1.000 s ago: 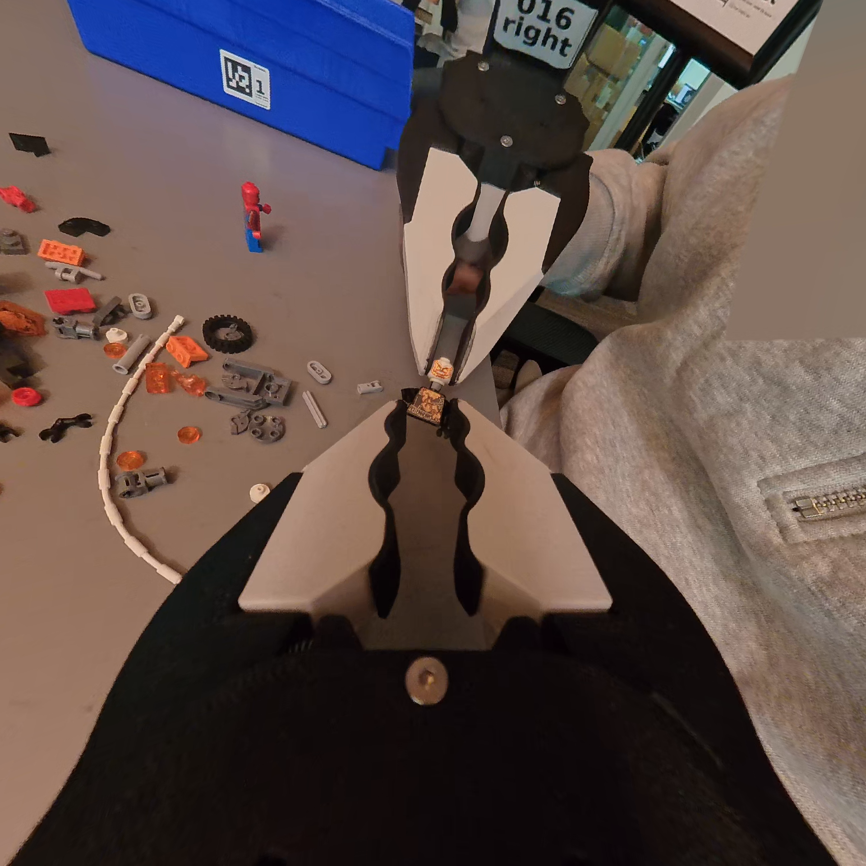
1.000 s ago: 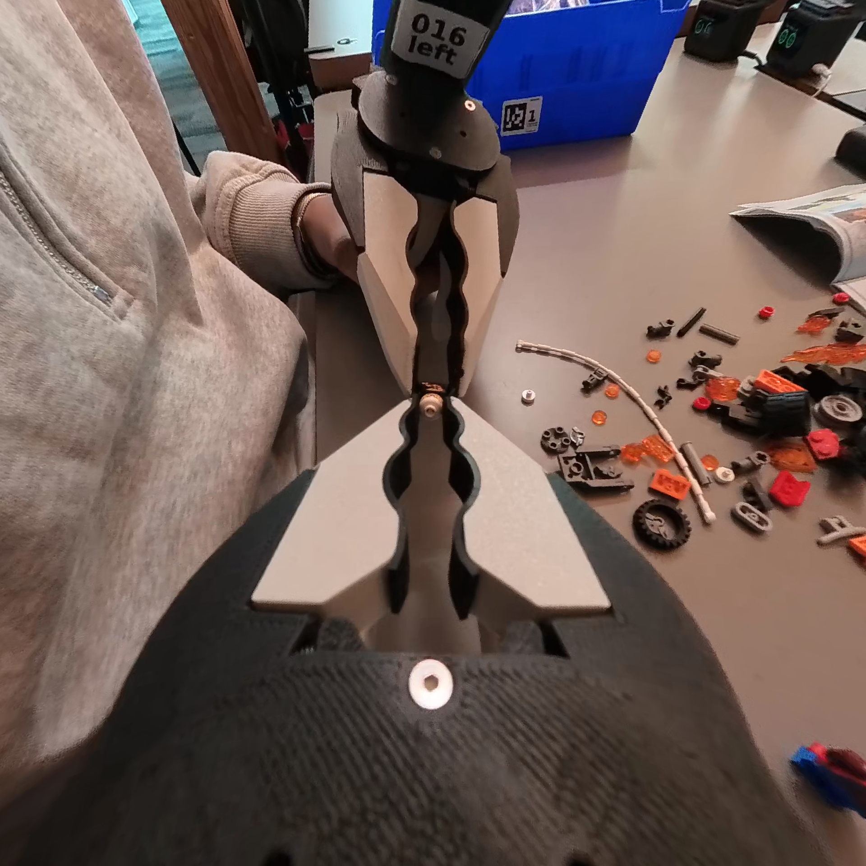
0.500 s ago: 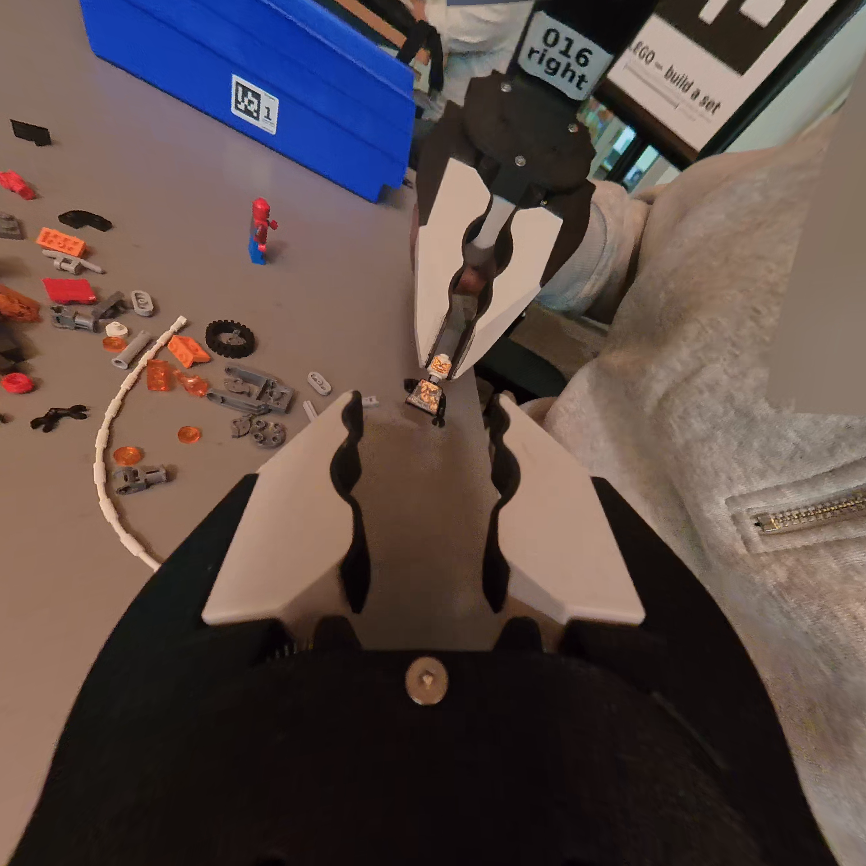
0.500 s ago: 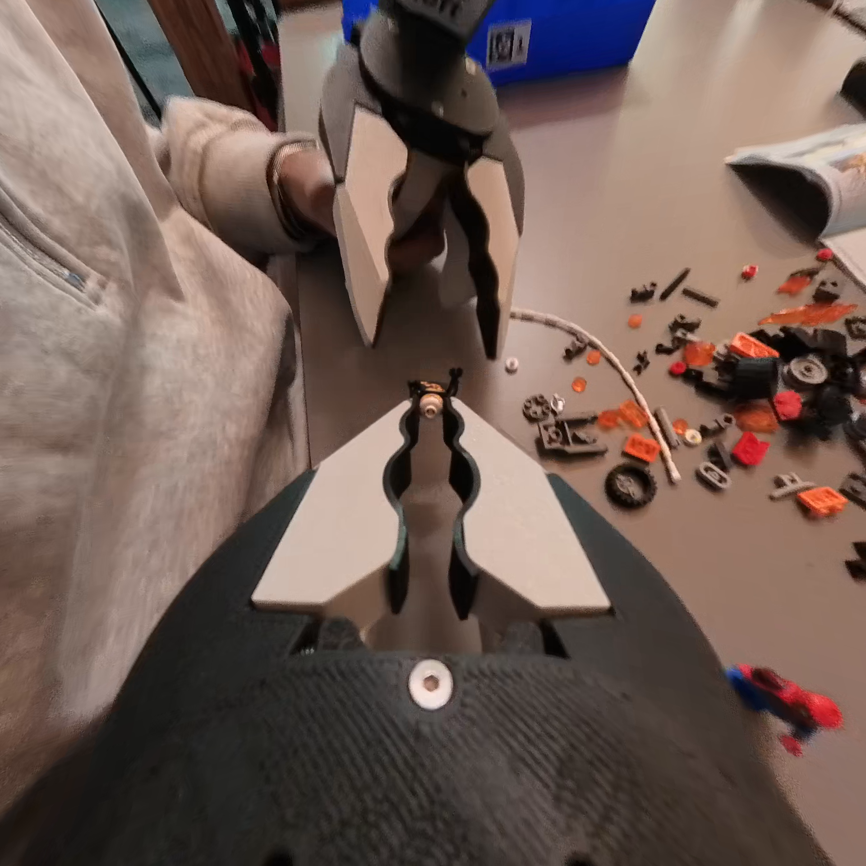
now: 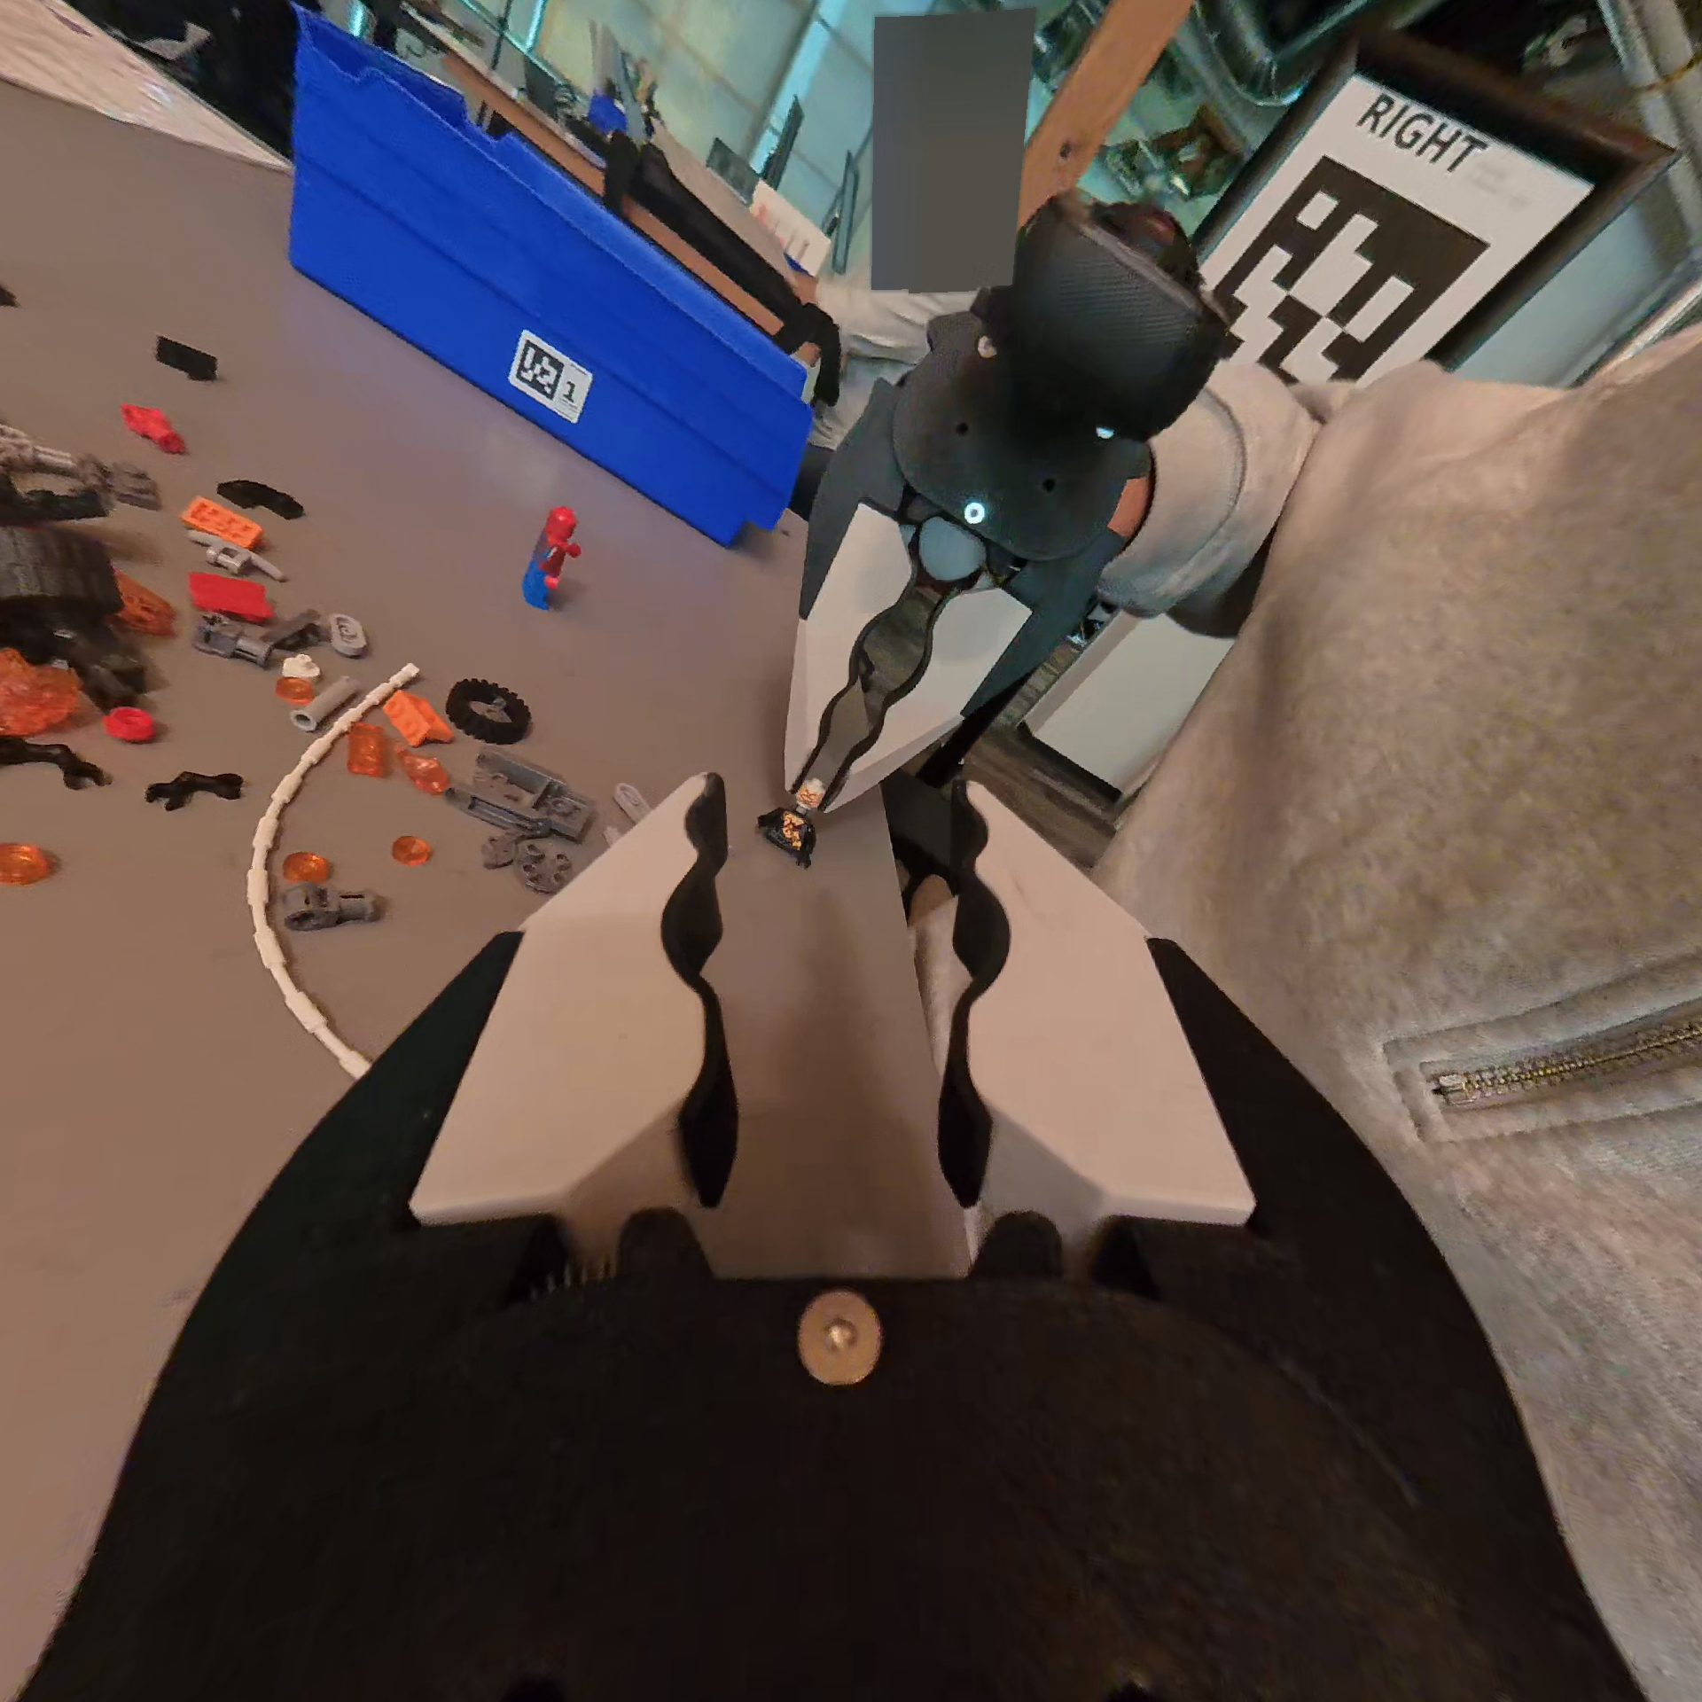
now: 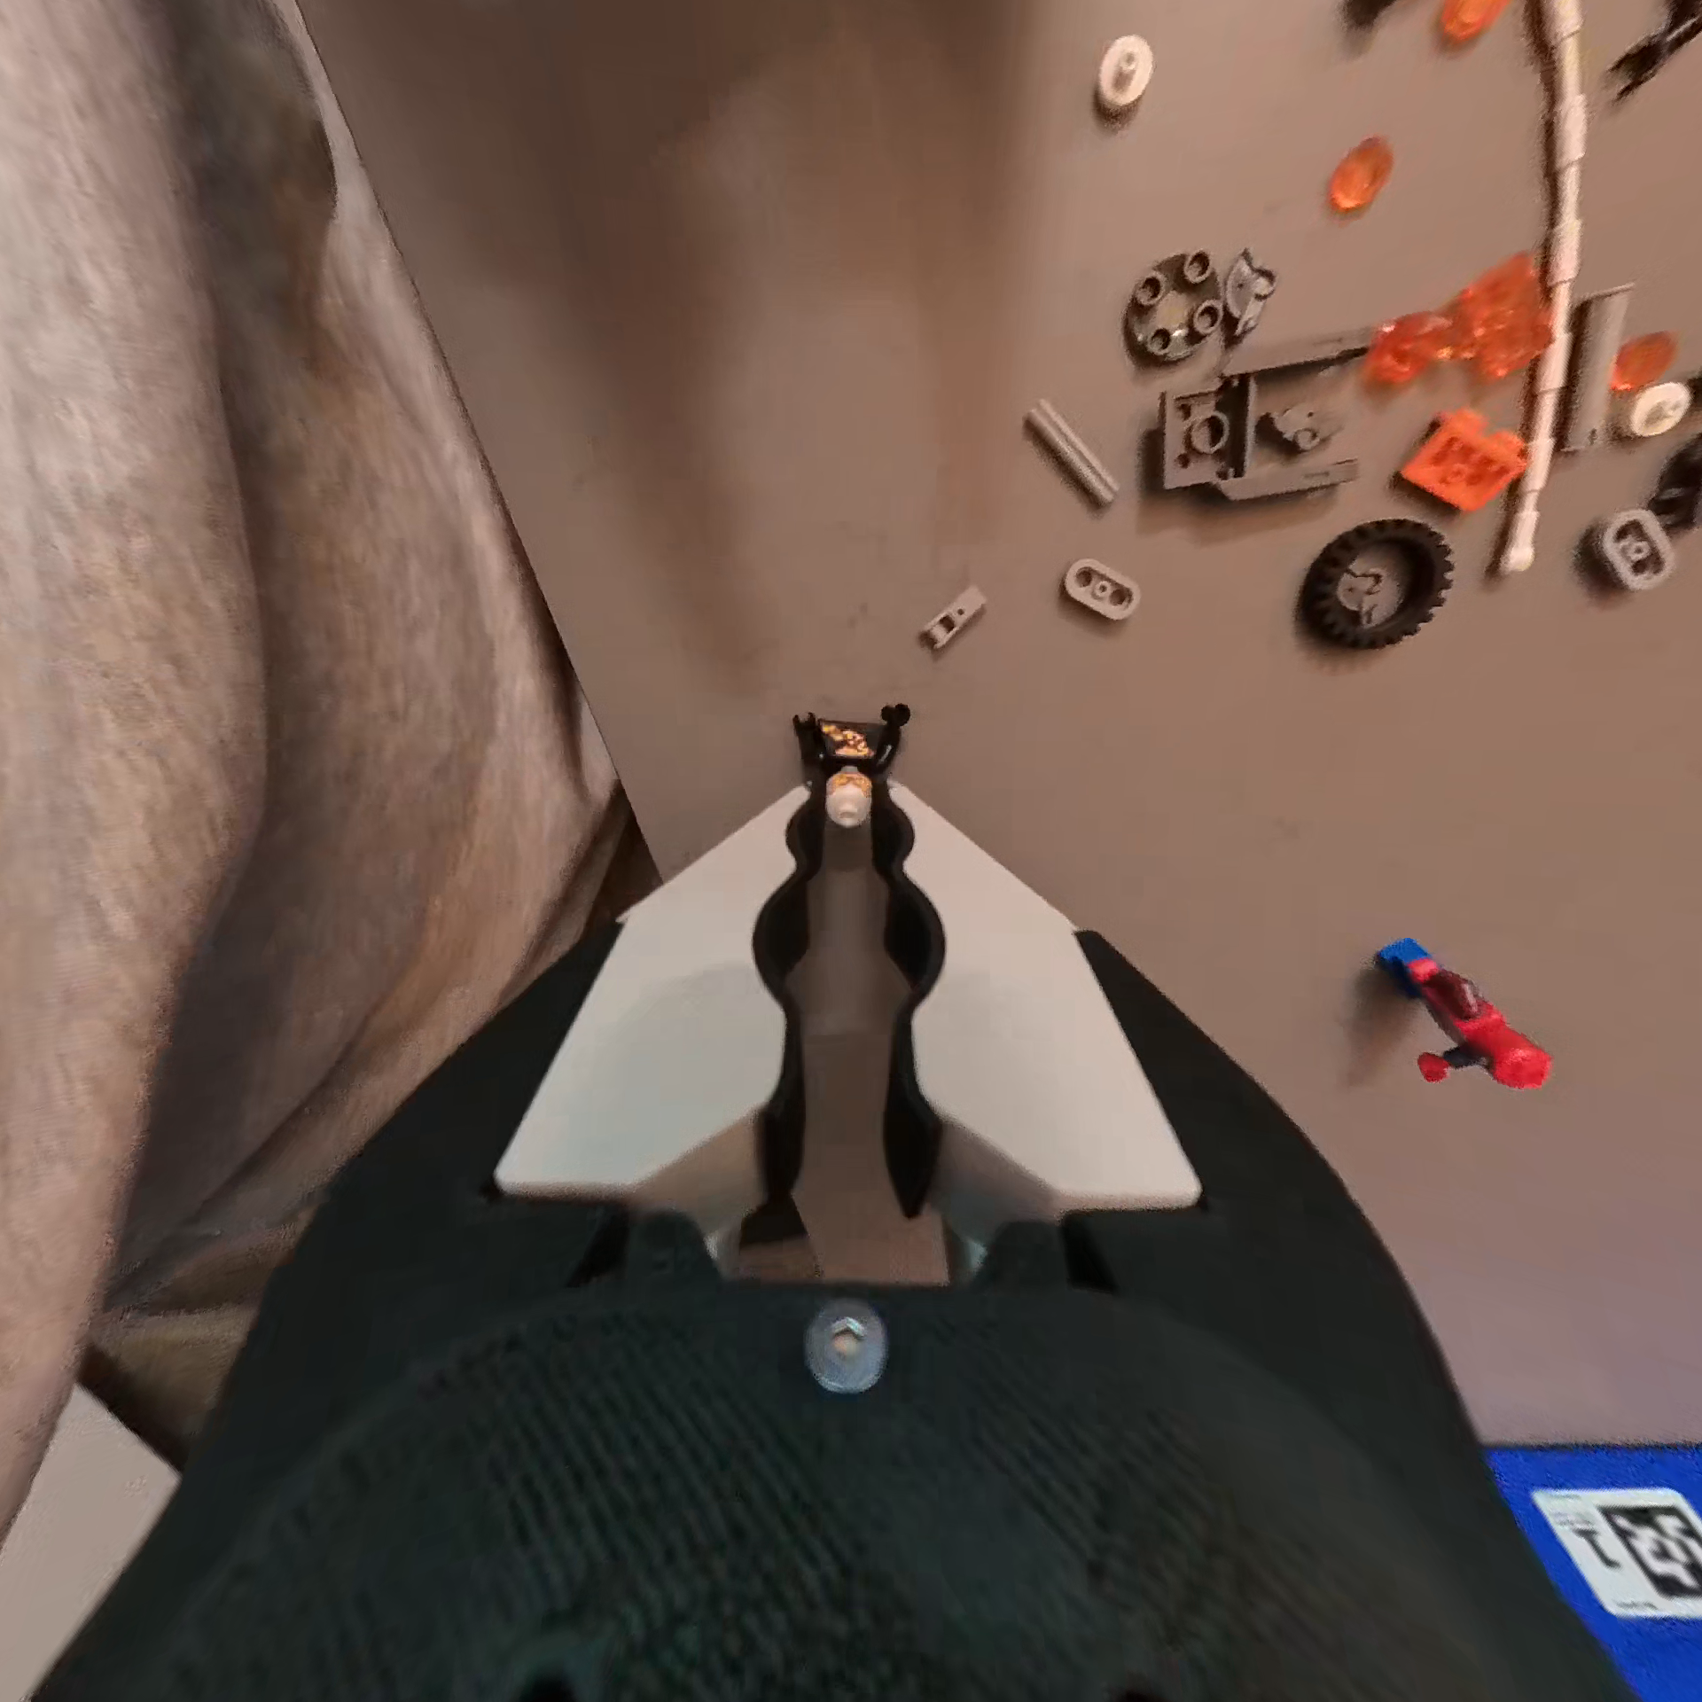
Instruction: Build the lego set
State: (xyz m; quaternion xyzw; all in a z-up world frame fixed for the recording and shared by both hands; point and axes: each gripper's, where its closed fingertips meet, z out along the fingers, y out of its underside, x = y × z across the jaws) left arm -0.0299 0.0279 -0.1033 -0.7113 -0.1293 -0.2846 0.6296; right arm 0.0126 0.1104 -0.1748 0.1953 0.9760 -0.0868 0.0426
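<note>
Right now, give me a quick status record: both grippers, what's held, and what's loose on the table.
left gripper: open, holding nothing
right gripper: shut on the black minifigure, pinching its pale head
black minifigure position: hanging from the right gripper's tips just above the table, near its edge
red and blue minifigure: standing alone near the blue bin
loose parts: black tyre, white chain, orange and grey pieces scattered beyond them
person: grey sleeve close beside both grippers
</note>
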